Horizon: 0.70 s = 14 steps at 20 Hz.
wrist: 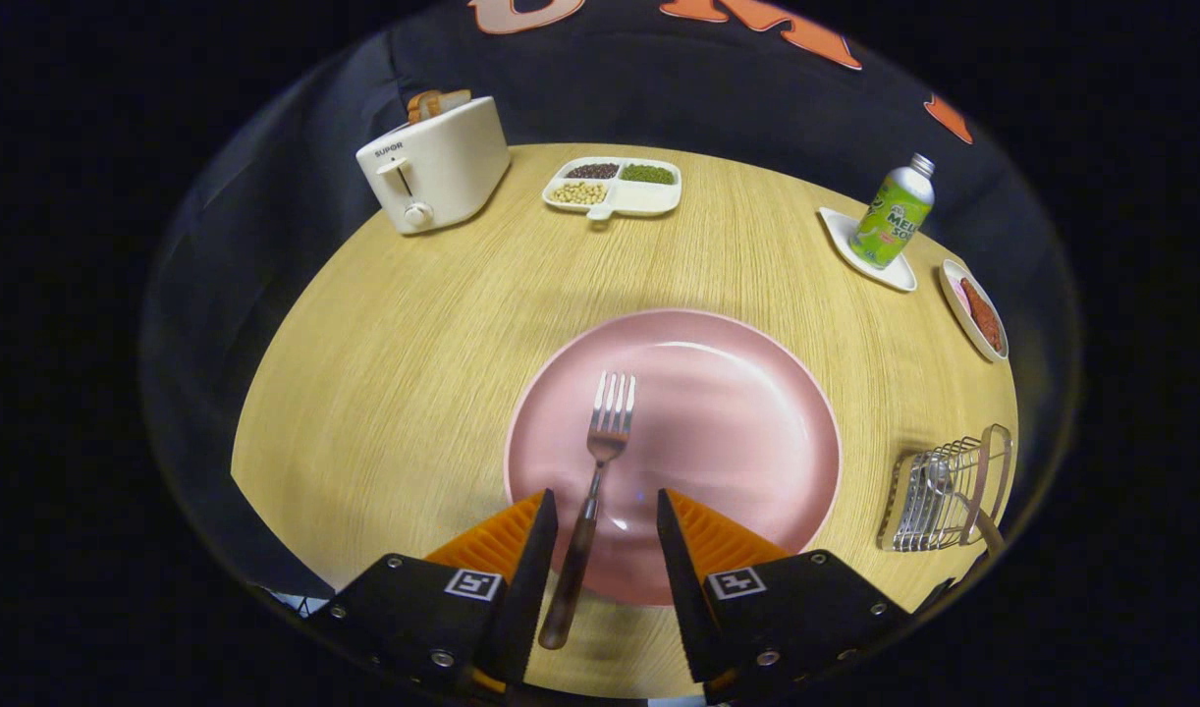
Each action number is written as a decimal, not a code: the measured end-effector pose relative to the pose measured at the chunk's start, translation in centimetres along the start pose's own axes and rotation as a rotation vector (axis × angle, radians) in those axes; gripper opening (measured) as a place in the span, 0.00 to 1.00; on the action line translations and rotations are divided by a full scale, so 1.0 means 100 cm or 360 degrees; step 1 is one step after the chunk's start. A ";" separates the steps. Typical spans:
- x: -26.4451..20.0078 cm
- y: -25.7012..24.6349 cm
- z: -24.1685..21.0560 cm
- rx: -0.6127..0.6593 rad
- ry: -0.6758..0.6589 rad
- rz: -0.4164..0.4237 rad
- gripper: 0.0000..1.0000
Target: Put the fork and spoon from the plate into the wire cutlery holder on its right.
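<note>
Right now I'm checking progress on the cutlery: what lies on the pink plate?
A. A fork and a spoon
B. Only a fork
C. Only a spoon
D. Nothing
B: only the fork lies on the pink plate, its handle between the open hand-held gripper fingers; a spoon-like piece already sits in the wire cutlery holder.

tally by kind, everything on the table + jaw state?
Cutlery: 2, steel fork on pink plate, spoon in wire holder
Dishes: 4
Wire holders: 1
Toasters: 1, white
Bottles: 1, green
Total: 9
Gripper jaws open, astride fork handle.
</note>
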State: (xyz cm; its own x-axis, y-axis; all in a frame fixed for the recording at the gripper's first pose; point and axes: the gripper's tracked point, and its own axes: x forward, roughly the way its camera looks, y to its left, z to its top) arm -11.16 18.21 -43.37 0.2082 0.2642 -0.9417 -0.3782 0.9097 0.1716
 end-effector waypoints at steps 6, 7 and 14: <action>0.010 -0.004 -0.019 -0.0034 0.0183 -0.0013 0.25; 0.011 -0.005 -0.022 -0.0032 0.0207 -0.0018 0.21; 0.006 -0.009 -0.023 0.0028 0.0237 0.0018 0.05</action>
State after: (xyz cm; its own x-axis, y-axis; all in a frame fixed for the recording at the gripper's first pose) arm -12.75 16.80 -44.79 0.0676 0.2252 -0.9720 -0.3638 0.9127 0.1862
